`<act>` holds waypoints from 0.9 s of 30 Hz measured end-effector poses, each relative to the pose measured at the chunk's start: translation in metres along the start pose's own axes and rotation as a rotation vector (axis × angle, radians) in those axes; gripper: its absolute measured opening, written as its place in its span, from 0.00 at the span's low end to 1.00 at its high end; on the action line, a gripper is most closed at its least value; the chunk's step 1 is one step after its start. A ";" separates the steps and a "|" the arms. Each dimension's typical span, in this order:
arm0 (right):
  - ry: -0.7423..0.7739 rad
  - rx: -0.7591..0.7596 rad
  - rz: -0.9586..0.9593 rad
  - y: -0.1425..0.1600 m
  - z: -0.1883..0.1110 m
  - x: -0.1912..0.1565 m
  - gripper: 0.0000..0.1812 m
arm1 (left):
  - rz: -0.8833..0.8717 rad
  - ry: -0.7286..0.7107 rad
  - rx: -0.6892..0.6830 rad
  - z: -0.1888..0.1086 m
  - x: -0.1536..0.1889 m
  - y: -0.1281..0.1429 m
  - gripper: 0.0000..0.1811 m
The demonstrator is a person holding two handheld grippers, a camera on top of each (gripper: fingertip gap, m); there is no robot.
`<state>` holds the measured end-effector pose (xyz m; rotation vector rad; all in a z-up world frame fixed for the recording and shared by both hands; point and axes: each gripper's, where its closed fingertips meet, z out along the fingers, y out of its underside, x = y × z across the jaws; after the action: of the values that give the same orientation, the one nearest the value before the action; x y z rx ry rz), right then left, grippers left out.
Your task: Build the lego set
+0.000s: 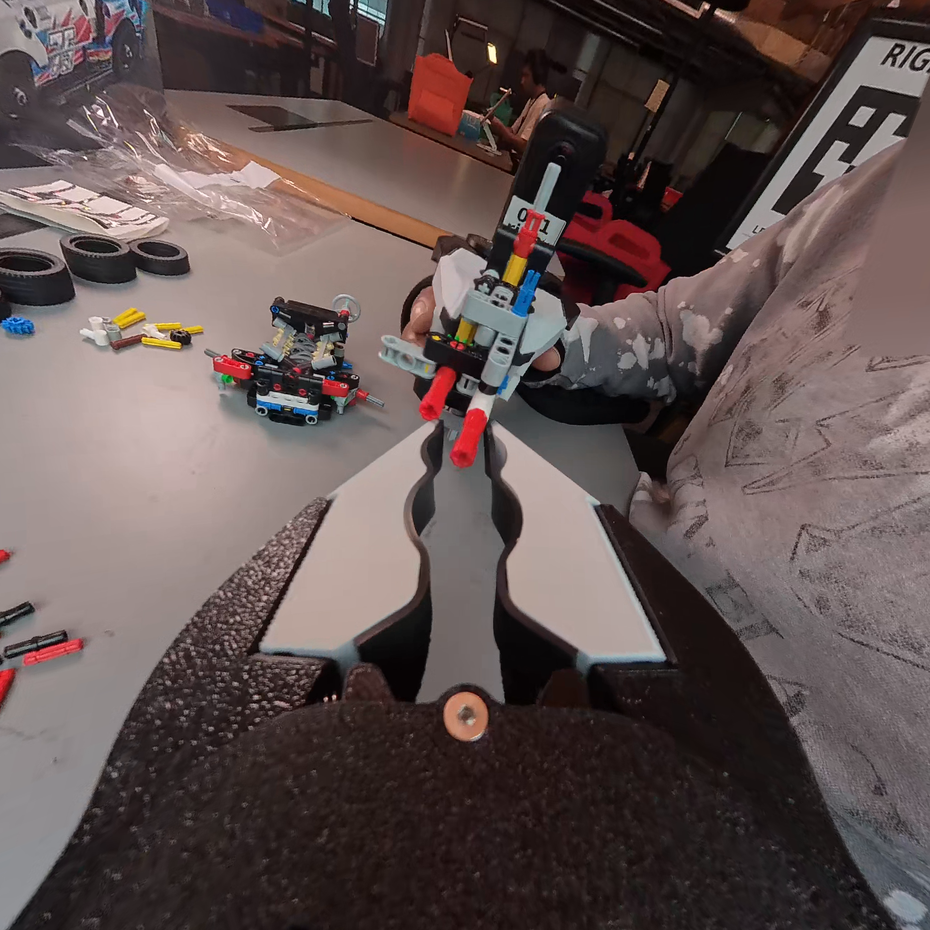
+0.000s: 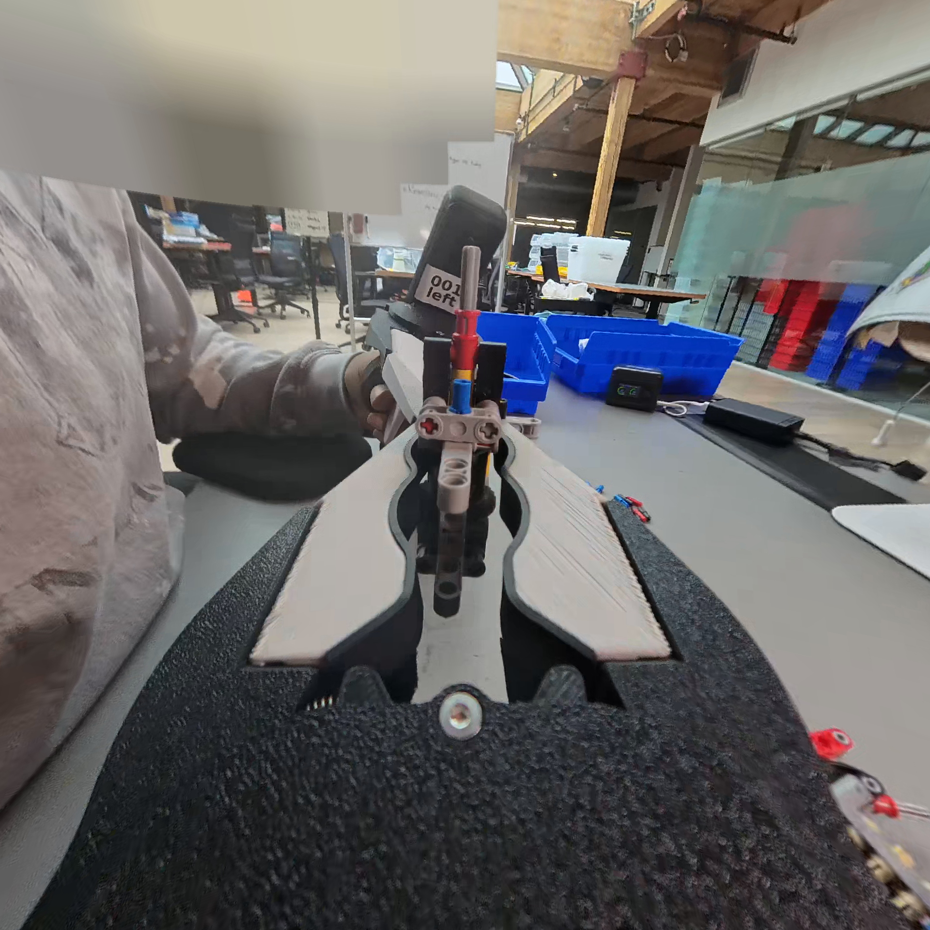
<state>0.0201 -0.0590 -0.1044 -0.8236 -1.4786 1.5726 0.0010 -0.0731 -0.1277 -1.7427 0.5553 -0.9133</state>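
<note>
Two tools meet: right tool [image 2: 458,453] clamps the lego subassembly [image 2: 455,453] (red pegs forward); left tool [image 1: 463,428] narrowly parted.

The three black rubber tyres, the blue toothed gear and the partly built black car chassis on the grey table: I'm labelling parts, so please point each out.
Three black rubber tyres [image 1: 98,257]: left wrist view, middle tyre's tread.
Blue toothed gear [image 1: 17,325]: left wrist view, its centre.
Partly built black car chassis [image 1: 294,360]: left wrist view, its grey middle section.

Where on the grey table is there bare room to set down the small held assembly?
Bare grey table lies between the black-and-red chassis build, the loose red and black pins and the left gripper. Crowded: far left, around the black rubber tyres and small yellow axles.
</note>
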 end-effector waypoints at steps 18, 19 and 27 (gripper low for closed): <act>-0.011 -0.296 0.005 0.035 -0.006 0.007 0.17 | 0.253 -0.120 -0.057 0.002 -0.005 0.010 0.04; -0.001 -0.323 -0.033 0.039 -0.007 0.008 0.16 | 0.276 -0.123 -0.060 0.003 -0.004 0.010 0.04; -0.028 -0.333 0.097 0.041 -0.006 0.006 0.12 | 0.185 -0.094 -0.044 0.003 -0.004 0.009 0.05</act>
<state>0.0174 -0.0504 -0.1450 -1.0788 -1.7725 1.4304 0.0010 -0.0715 -0.1382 -1.7318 0.6671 -0.6906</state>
